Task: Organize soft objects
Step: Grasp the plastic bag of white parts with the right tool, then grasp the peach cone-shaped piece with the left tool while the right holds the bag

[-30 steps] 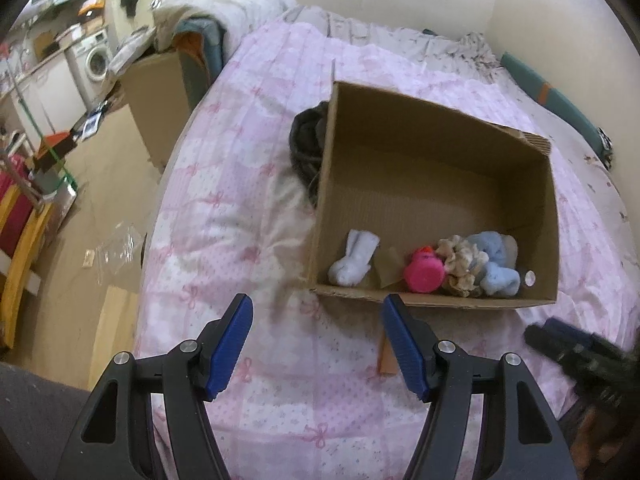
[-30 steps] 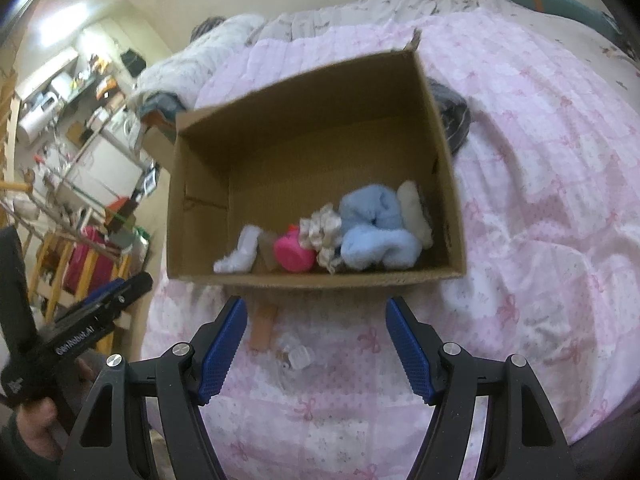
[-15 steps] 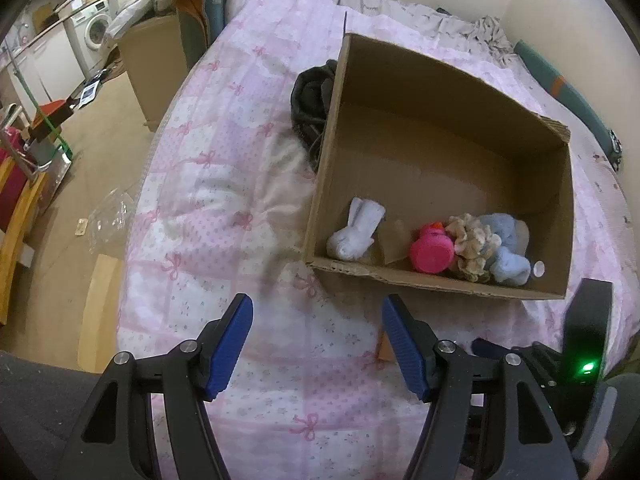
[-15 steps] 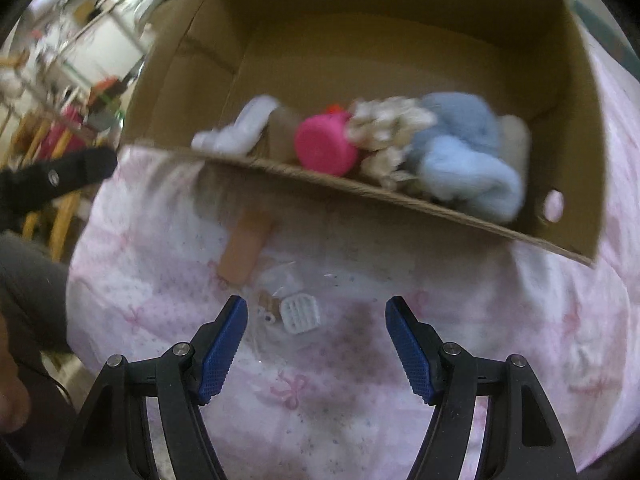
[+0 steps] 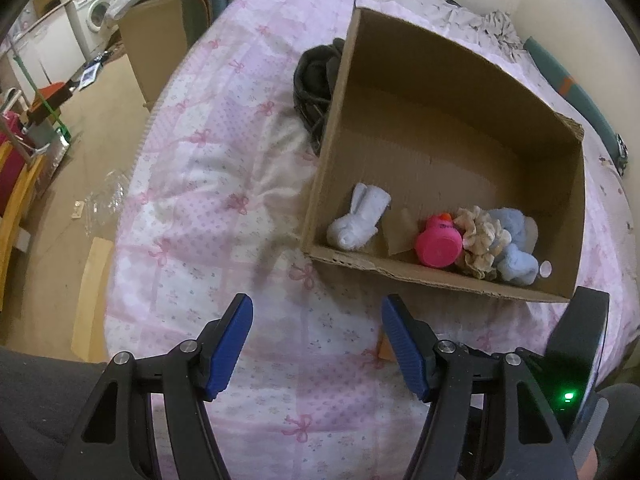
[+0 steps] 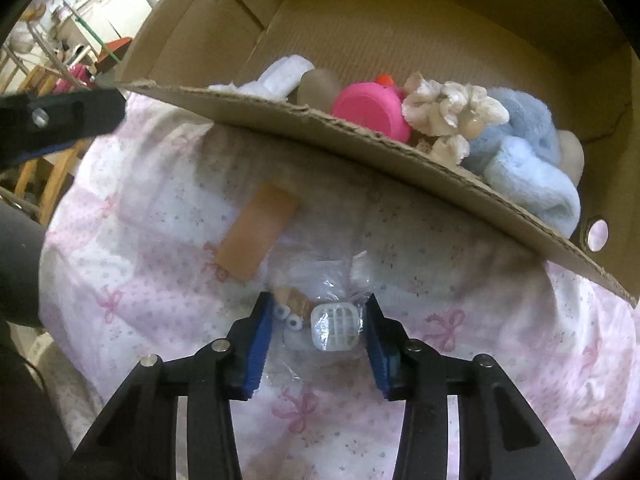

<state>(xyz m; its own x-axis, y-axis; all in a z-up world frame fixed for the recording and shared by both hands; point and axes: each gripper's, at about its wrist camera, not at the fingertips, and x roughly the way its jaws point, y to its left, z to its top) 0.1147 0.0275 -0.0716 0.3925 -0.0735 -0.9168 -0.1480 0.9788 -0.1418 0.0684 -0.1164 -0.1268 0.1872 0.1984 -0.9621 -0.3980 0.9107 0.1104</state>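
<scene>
Right now the right gripper [image 6: 319,330] hangs low over the pink bedspread [image 6: 480,360], its blue pads set partway apart and straddling a small clear plastic packet [image 6: 320,300] that lies on the cover just outside the near wall of the cardboard box [image 6: 360,136]. Inside the packet a white gridded piece [image 6: 335,327] sits nearer the right-hand pad, and some tiny tan and white bits [image 6: 291,308] sit nearer the left-hand one; neither pad seems to press the plastic yet, though the contact is hard to judge. So the packet lies directly between the fingers and slightly ahead of them, with the box straight beyond, and a close followed by a short lift forward over the torn rim looks like the likely move. A flat tan strip [image 6: 257,233] rests on the cover just to the left and ahead, angled toward the box. The left gripper [image 5: 316,346] is held farther back with its jaws wide and nothing between them, well apart from the packet, so the right hand is clearly the nearer one. Already in the box, along its near wall, are a white sock [image 5: 359,216], a pink toy [image 5: 437,245], a cream scrunchie [image 5: 482,240] and a blue fleecy bundle [image 5: 516,258].
</scene>
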